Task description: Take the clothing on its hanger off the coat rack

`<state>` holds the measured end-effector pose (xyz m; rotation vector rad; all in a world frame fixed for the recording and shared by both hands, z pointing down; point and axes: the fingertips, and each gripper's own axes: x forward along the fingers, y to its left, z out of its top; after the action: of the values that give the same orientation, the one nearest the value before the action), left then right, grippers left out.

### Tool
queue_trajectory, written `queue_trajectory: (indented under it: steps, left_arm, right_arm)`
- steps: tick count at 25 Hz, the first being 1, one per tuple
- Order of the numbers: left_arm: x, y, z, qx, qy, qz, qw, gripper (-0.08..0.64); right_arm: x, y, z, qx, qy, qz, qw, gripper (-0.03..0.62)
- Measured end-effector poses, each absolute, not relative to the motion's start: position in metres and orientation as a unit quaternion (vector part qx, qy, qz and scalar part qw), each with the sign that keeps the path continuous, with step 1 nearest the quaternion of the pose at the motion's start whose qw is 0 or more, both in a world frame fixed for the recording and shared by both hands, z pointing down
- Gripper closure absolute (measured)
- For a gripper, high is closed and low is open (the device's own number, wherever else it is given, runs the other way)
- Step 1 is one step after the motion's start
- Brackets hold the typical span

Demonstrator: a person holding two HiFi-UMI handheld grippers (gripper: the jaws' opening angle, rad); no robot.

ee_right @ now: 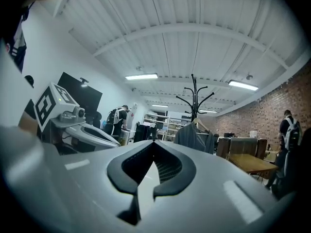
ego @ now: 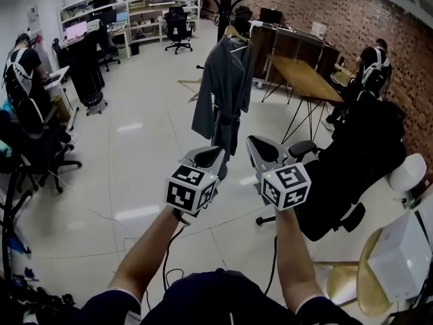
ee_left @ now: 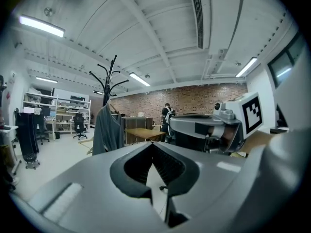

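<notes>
A grey robe-like garment (ego: 224, 87) hangs on a wooden hanger (ego: 233, 36) from the black coat rack (ego: 224, 5), a few steps ahead across the floor. Both grippers are held out level side by side, well short of it. My left gripper (ego: 218, 153) is shut with nothing between its jaws. My right gripper (ego: 252, 143) also has its jaw tips together, empty. In the left gripper view the garment (ee_left: 107, 130) shows left of centre under the rack (ee_left: 111, 76). In the right gripper view the garment (ee_right: 194, 139) hangs just right of centre under the rack (ee_right: 194, 93).
A black office chair (ego: 352, 175) stands close on the right. A wooden table (ego: 304, 76) sits beyond it by the brick wall. People sit at desks on the left (ego: 24, 73) and at the far right (ego: 372, 66). Cables (ego: 169, 269) lie on the pale floor near my feet.
</notes>
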<state>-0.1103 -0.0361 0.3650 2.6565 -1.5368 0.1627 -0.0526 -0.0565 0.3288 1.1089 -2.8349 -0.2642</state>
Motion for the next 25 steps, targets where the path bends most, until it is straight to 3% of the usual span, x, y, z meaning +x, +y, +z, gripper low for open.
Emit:
queue_trajectory:
  steps: [11,25]
  left_arm:
    - [-0.097,-0.106,0.351,0.851,-0.521,0.048,0.036,0.548]
    - [-0.130,-0.245,0.340,0.864,-0.502,0.037,0.022,0.548]
  right_arm:
    - [-0.033,-0.126,0.328,0.349,-0.933,-0.077,0.042,0.591]
    - [-0.059,-0.252,0.327,0.374,-0.923,-0.080,0.049,0.591]
